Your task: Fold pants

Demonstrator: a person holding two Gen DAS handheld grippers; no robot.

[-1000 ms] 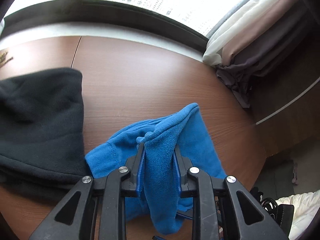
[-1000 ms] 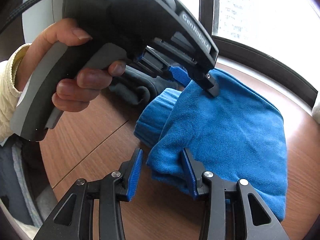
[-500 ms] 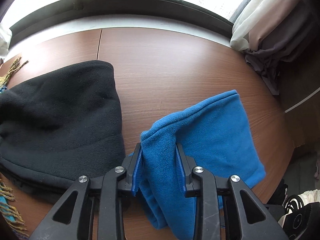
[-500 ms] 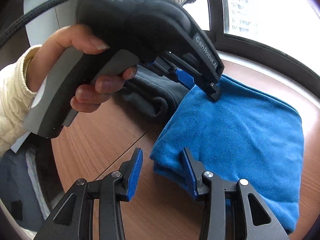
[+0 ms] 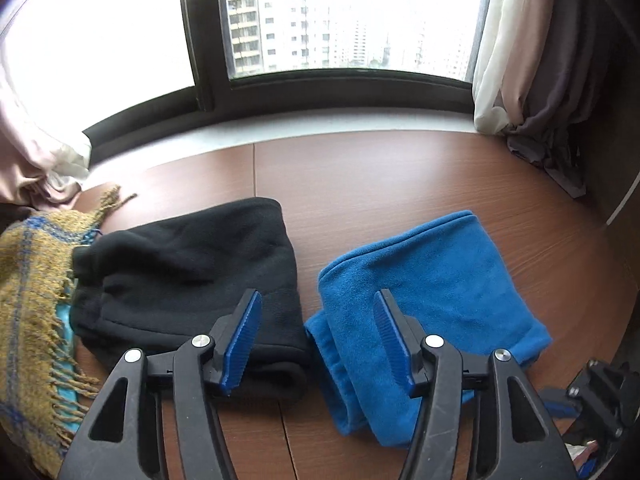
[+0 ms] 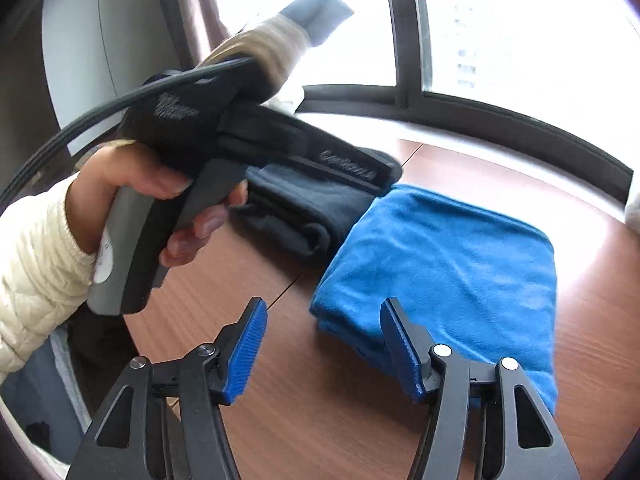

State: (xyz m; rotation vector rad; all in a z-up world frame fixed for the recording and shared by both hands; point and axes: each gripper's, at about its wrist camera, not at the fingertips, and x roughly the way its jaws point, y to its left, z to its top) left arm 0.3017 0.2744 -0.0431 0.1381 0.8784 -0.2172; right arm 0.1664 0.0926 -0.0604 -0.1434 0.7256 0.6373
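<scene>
Lying folded on the wooden table (image 5: 400, 184) beside black pants (image 5: 192, 272), the blue pants (image 5: 432, 280) hide their inner layers — left gripper (image 5: 318, 340) and right gripper (image 6: 324, 350) have just been opening, nothing between them.

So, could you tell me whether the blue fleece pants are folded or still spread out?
Folded. The blue fleece pants lie as a compact layered rectangle on the brown wooden table, stacked edges showing at the near side.

Blue fleece pants (image 5: 424, 280) lie folded (a compact rectangle) flat on the table.
</scene>
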